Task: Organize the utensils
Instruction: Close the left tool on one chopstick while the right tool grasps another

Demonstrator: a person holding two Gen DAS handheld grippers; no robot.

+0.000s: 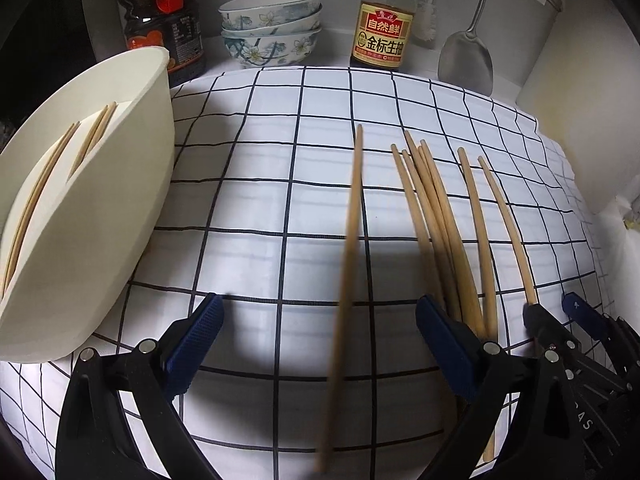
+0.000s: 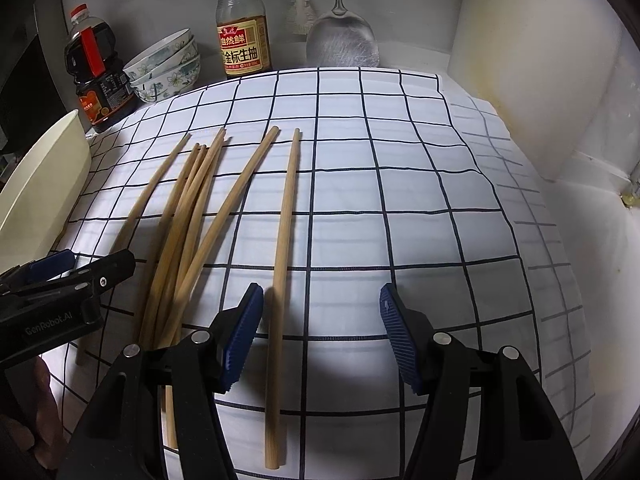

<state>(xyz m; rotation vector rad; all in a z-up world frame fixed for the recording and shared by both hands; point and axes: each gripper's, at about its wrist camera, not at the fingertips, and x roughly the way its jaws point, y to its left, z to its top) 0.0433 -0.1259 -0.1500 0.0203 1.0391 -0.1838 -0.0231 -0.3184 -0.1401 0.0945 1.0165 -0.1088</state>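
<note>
White counter (image 2: 560,280) under black-grid cloth (image 2: 400,200) — wooden chopsticks (image 2: 192,216), cream container (image 1: 132,184) on cloth; bottles, stacked bowls (image 1: 272,28) behind.

You have seven chopsticks (image 2: 224,204) loose on the checked cloth (image 2: 400,220), and four more in the cream holder (image 1: 104,216). At the back stand three stacked bowls (image 1: 272,28), two sauce bottles (image 1: 382,32), one metal spatula (image 1: 466,60) and one brush (image 2: 298,12).
</note>
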